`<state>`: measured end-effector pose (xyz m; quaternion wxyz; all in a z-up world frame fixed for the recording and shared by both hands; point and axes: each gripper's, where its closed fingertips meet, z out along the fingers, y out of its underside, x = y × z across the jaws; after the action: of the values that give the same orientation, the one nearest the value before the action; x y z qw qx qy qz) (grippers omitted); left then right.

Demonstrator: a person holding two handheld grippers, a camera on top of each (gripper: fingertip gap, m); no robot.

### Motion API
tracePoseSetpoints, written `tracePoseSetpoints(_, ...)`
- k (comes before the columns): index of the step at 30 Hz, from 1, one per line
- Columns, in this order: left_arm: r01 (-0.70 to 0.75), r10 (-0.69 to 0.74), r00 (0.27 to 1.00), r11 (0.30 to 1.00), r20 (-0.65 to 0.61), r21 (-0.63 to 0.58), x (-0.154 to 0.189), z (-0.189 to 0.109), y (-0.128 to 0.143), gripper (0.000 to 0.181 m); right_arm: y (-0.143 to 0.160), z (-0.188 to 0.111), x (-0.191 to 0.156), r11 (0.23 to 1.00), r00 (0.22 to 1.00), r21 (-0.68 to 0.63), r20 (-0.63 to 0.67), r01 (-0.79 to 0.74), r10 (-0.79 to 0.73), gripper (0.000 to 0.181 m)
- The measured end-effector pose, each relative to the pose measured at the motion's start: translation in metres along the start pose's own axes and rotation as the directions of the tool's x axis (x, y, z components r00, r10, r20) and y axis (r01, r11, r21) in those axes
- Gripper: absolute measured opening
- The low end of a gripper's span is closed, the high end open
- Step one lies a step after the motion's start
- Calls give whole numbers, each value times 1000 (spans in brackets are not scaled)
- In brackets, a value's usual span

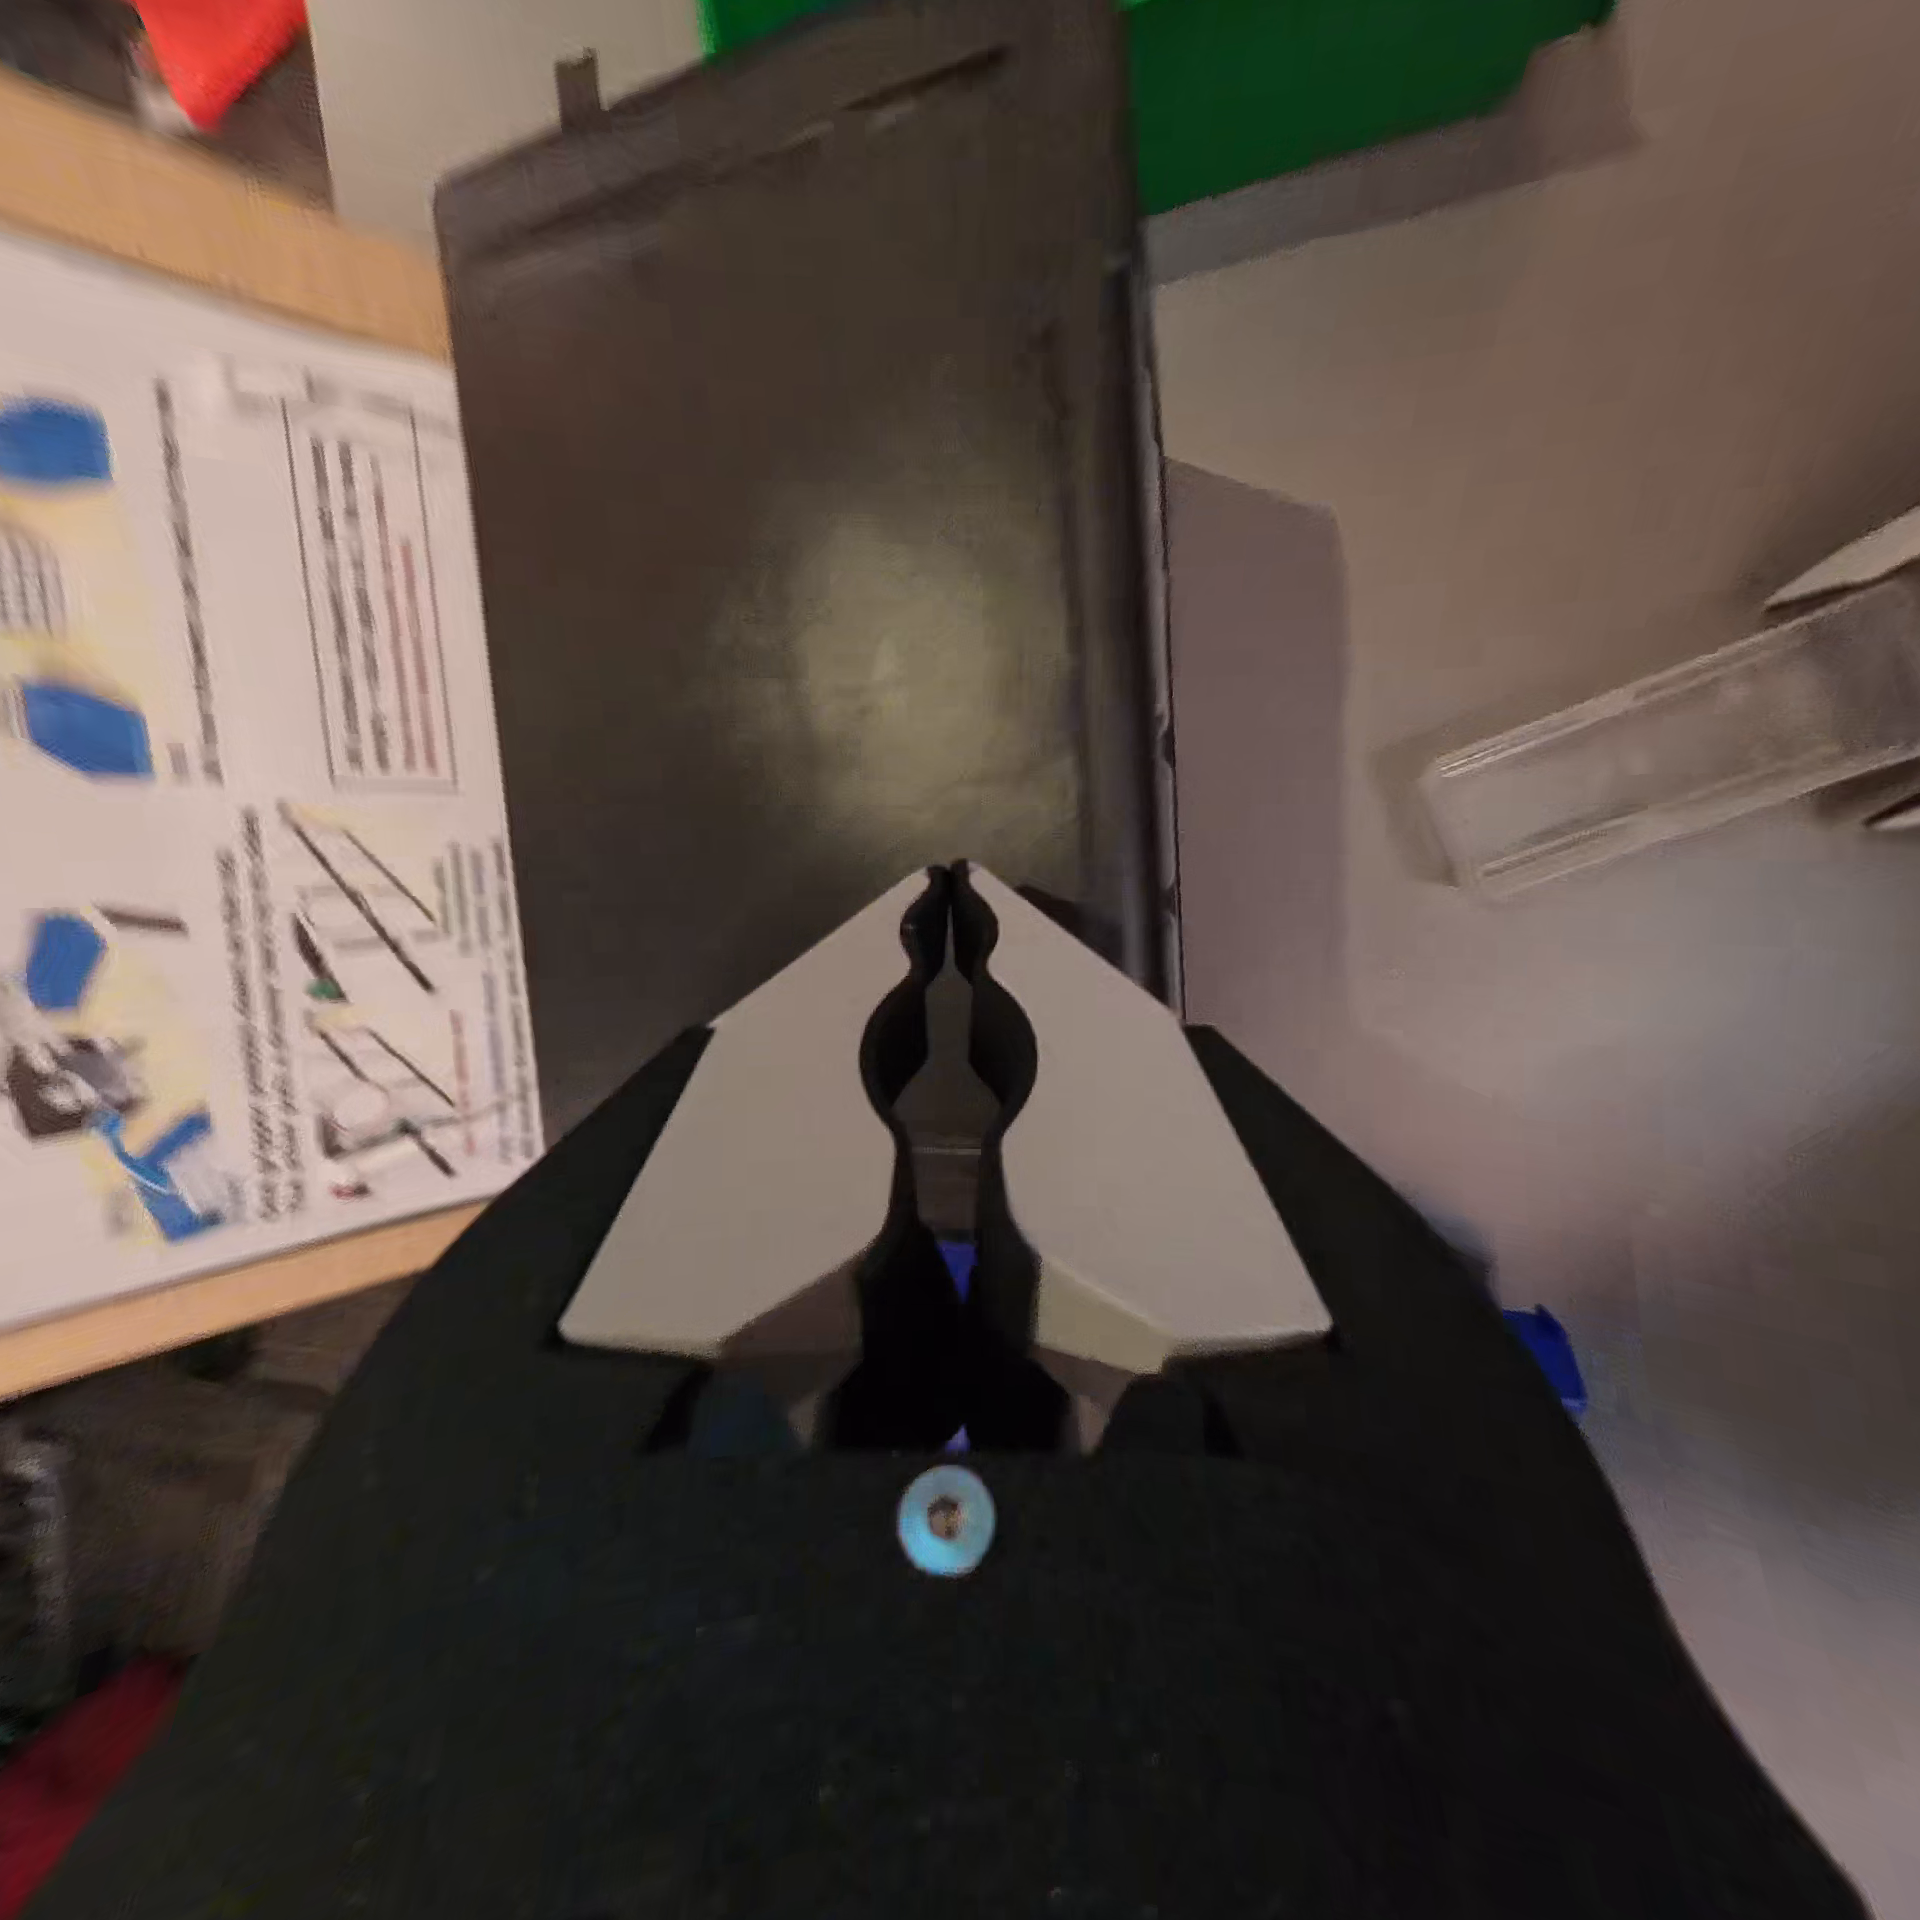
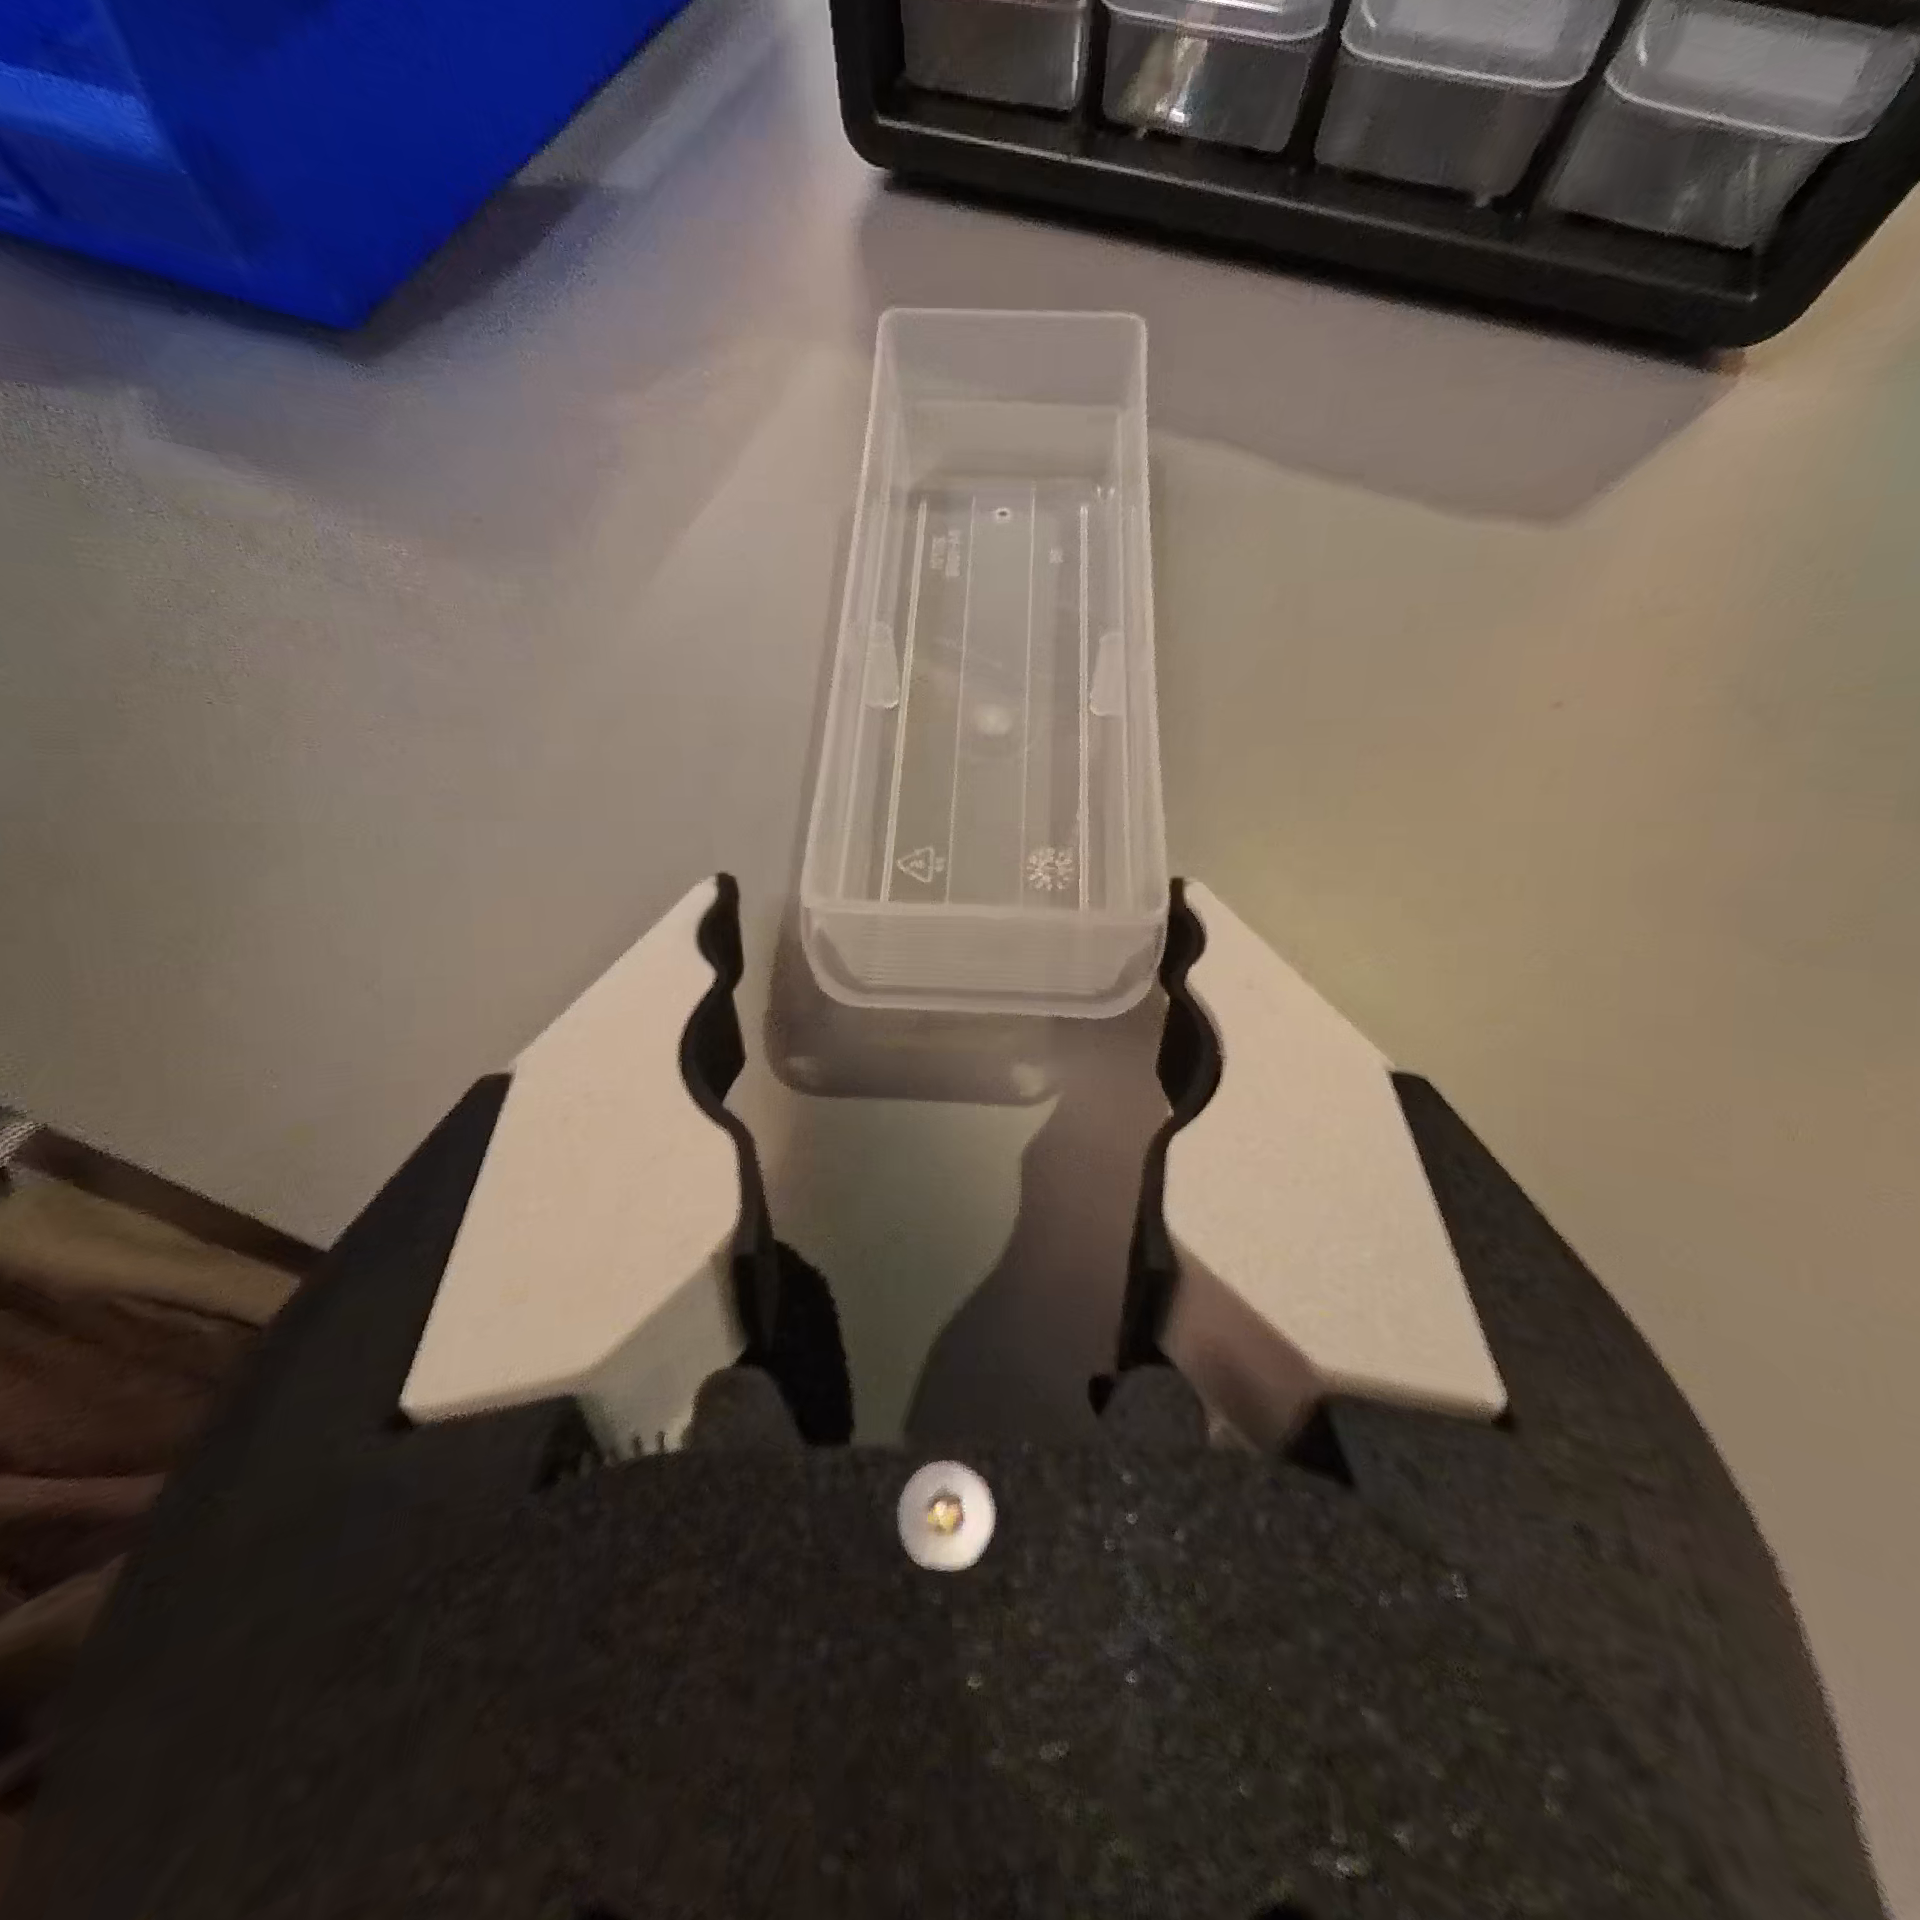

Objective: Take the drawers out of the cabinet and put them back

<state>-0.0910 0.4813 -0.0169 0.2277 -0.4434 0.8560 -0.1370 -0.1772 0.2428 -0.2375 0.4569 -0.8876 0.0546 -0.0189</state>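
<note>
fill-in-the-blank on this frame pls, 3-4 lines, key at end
1. The clear drawer lying on the table in front of the right gripper is ____ of the cabinet.
2. The right gripper's jaws are ____.
3. The left gripper has its jaws ____, with nothing between them.
4. The bin at the far left of the right wrist view is ____ in colour.

Missing words: out; open; shut; blue
</note>
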Motion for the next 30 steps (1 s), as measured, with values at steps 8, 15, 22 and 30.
tracePoseSetpoints(8,253,-244,958,966,-148,48,-28,12,32,0,2,11,11,999,996,-17,-79,-39,38,75)
tracePoseSetpoints(15,210,-207,975,977,-74,27,-28,12,32,0,0,11,13,995,994,-24,-57,-97,96,65)
tracePoseSetpoints(22,256,-247,963,964,-108,78,-28,12,33,0,-13,-1,18,991,989,-6,-63,-134,133,65)
tracePoseSetpoints(30,236,-230,969,970,-86,60,-28,13,33,0,-87,8,36,983,974,-43,-146,-179,171,66)
